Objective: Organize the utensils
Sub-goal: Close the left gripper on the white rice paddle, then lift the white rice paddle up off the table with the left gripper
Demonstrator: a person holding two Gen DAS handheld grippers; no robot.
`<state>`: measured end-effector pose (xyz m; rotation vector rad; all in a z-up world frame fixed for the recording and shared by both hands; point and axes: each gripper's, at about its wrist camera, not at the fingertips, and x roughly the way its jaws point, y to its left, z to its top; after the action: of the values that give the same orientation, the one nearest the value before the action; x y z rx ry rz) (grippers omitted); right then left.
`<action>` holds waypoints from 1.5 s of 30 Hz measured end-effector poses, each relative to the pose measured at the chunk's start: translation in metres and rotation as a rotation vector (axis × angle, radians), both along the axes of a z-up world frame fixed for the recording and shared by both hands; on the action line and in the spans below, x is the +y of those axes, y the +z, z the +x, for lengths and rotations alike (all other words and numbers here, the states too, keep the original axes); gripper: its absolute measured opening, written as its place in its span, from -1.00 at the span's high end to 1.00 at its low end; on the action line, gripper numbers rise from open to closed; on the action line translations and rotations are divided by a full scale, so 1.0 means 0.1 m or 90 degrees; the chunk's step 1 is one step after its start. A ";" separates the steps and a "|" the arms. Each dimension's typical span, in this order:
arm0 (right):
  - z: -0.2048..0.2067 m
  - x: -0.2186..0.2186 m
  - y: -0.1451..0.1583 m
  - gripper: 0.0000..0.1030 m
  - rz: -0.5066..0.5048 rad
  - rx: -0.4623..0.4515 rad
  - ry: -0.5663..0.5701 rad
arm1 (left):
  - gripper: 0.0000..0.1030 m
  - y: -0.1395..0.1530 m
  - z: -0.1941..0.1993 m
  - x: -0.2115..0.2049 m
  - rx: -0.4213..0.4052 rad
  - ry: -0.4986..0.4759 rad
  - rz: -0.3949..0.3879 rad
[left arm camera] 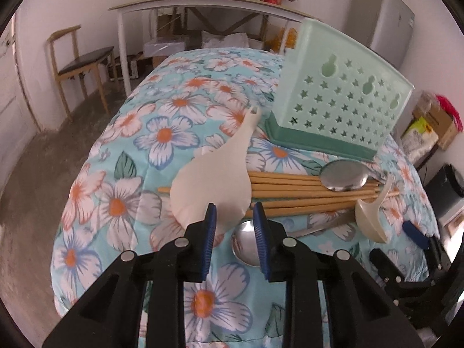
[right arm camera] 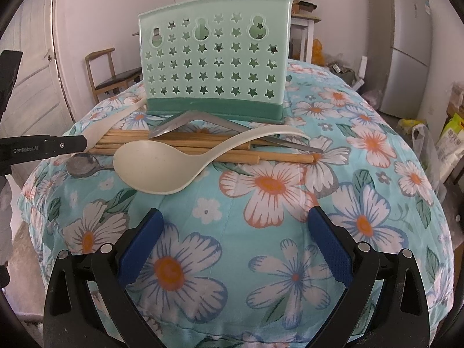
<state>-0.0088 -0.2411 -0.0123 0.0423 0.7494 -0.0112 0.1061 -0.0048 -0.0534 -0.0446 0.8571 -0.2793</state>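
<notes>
A white rice paddle [left arm camera: 211, 185] leans on a bundle of wooden chopsticks [left arm camera: 290, 191], its handle toward the pale green star-holed utensil holder [left arm camera: 342, 92]. My left gripper [left arm camera: 235, 211] has its jaws narrow around the paddle's near edge, and a sliver of gap shows at the right pad. A metal spoon [left arm camera: 245, 243] lies just under that gripper. A second metal spoon [left arm camera: 343, 178] and a cream soup ladle [left arm camera: 371, 214] rest on the chopsticks. My right gripper [right arm camera: 234, 213] hovers wide open over bare cloth, short of the ladle [right arm camera: 162, 171] and the holder [right arm camera: 214, 58].
Everything sits on a mound covered with floral cloth [right arm camera: 290, 191] that drops away at the edges. A wooden chair [left arm camera: 78, 58] and a cluttered white table [left arm camera: 203, 3] stand behind. A fridge [right arm camera: 403, 43] and bags [right arm camera: 452, 142] are at the right.
</notes>
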 end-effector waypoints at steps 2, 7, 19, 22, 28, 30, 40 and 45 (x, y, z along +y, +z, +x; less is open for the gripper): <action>-0.02 0.00 -0.01 -0.85 0.001 -0.005 0.000 | 0.87 0.00 -0.02 0.05 -0.007 0.015 -0.020; -0.06 0.01 -0.03 -0.85 0.001 -0.022 0.001 | 1.00 0.09 -0.08 0.13 -0.040 0.030 -0.038; -0.07 0.02 -0.05 -0.85 -0.003 -0.028 -0.007 | -0.20 0.23 -0.20 0.00 -0.102 -0.019 0.051; -0.06 0.03 -0.05 -0.85 -0.003 -0.030 -0.010 | -0.25 0.18 -0.16 -0.18 -0.111 -0.062 0.130; -0.06 0.03 -0.06 -0.85 -0.002 -0.030 -0.010 | -0.24 -0.03 0.10 -0.14 -0.024 -0.051 0.120; -0.06 0.03 -0.06 -0.85 -0.002 -0.031 -0.009 | -0.21 -0.06 0.16 -0.09 -0.016 -0.038 0.112; -0.05 0.03 -0.05 -0.85 0.001 -0.034 -0.009 | 0.05 -0.01 0.22 0.06 -0.011 -0.043 0.066; -0.04 0.02 -0.05 -0.85 0.002 -0.035 -0.008 | 0.19 0.04 0.28 0.18 -0.010 -0.037 0.015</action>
<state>-0.0129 -0.2393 -0.0171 0.0502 0.6950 -0.0214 0.1342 0.0135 -0.0493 0.0044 0.8463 -0.3237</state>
